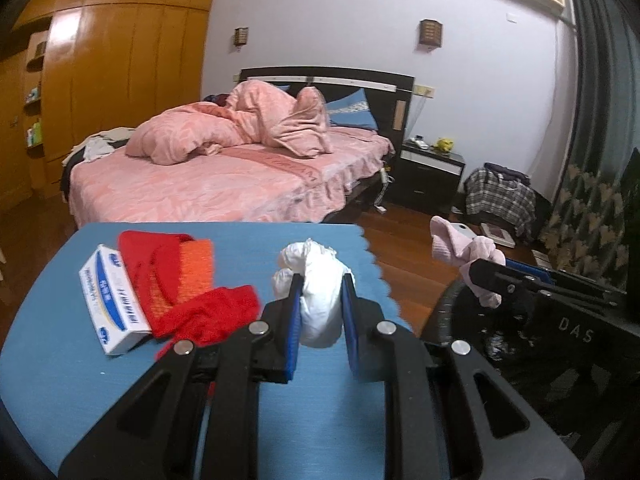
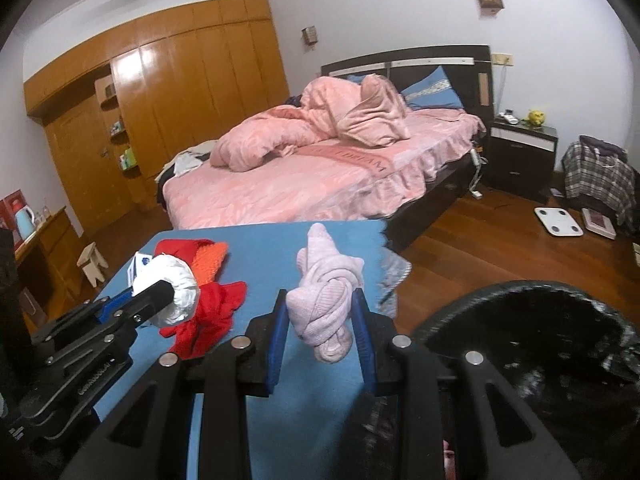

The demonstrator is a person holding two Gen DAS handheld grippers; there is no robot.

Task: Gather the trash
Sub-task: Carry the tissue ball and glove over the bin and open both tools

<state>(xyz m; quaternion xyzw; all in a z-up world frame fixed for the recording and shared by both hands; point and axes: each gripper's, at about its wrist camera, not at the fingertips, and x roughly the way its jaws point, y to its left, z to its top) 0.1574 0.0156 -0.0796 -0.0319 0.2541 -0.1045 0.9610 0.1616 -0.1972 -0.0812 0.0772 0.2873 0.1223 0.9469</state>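
Trash here is two wads: a white wad (image 1: pixel 320 300) clamped between the blue pads of the left tool (image 1: pixel 322 280), and a pink knotted wad (image 2: pixel 326 304) clamped in the right tool (image 2: pixel 320 300); both are held clear above the blue tabletop (image 1: pixel 60 360); the white wad hangs over the tabletop's right part, while the pink one sits near the tabletop's right edge, beside the black bin (image 2: pixel 540 360); the bin stands just right of the tabletop, lined in dark plastic, its rim below the right tool.

On the tabletop, left of the white wad, lies a red cloth (image 1: pixel 188 296) with an orange patch; a white and blue box (image 1: pixel 114 300) lies touching the cloth's left side.

Beyond the tabletop stands a bed (image 1: pixel 200 188) with pink covers bunched near the headboard; left of the bed a wooden wardrobe (image 1: pixel 120 80); right of the bed a dark nightstand (image 1: pixel 432 168), then a plaid heap (image 1: pixel 500 196) on the wooden floor; a white scale (image 2: pixel 559 221) lies on the floor near that heap.
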